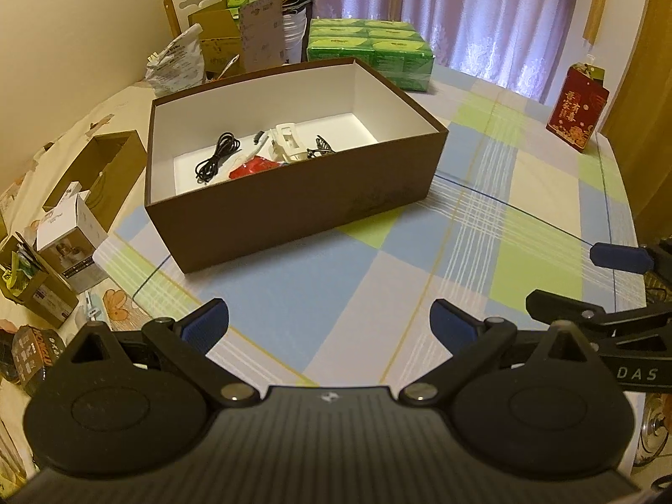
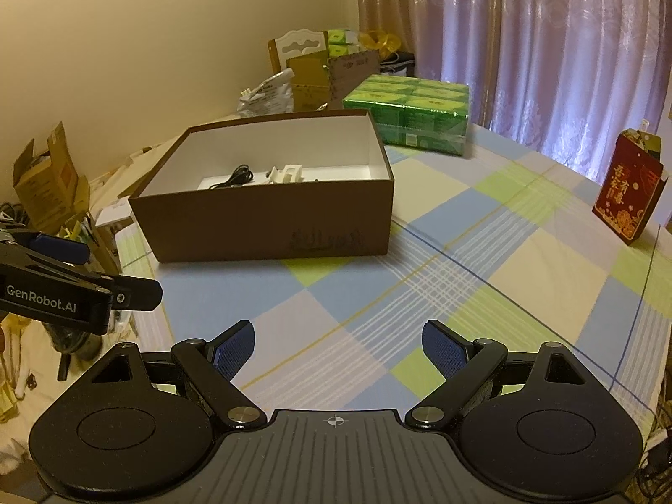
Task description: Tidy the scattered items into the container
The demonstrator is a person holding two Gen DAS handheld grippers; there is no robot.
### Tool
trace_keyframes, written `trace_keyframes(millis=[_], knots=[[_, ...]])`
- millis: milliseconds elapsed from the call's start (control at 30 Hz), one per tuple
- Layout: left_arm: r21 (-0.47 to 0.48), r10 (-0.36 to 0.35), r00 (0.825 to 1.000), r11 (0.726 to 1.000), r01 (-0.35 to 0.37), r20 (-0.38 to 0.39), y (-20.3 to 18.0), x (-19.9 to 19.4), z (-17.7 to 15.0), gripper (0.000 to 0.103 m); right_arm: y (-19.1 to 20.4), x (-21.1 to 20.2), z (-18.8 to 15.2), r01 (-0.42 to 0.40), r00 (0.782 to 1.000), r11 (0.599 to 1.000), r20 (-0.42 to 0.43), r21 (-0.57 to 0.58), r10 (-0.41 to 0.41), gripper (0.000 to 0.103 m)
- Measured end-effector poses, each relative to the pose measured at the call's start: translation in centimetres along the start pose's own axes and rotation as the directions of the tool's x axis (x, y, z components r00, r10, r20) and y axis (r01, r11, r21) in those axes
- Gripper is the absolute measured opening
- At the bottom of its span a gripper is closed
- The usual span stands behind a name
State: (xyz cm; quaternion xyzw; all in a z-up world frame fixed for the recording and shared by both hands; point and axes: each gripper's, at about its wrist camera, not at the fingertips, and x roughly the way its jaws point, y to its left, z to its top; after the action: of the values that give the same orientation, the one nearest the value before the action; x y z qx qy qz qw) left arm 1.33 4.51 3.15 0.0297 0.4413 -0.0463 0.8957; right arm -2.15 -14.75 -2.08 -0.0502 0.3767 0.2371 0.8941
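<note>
Both the left tool [image 1: 329, 321] and right tool [image 2: 338, 346] hover wide and empty before the brown box [image 1: 294, 206], which holds the items, so a careless push could shift it.

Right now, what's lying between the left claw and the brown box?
Only bare checked tablecloth between the left claw and the brown box, per the left wrist view.

Cream wall [image 2: 168, 42] w/ purple curtains [image 2: 546, 42]
</note>
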Motion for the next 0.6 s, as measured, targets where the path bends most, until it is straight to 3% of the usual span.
trace_keyframes(millis=[600], knots=[[0.012, -0.001, 1.0, 1.0, 0.001, 0.0, -1.1, -0.7, -1.4, 0.101, -0.1, -1.2, -1.6, -0.005, 1.0, 1.0, -0.009, -0.004, 0.005, 0.092]])
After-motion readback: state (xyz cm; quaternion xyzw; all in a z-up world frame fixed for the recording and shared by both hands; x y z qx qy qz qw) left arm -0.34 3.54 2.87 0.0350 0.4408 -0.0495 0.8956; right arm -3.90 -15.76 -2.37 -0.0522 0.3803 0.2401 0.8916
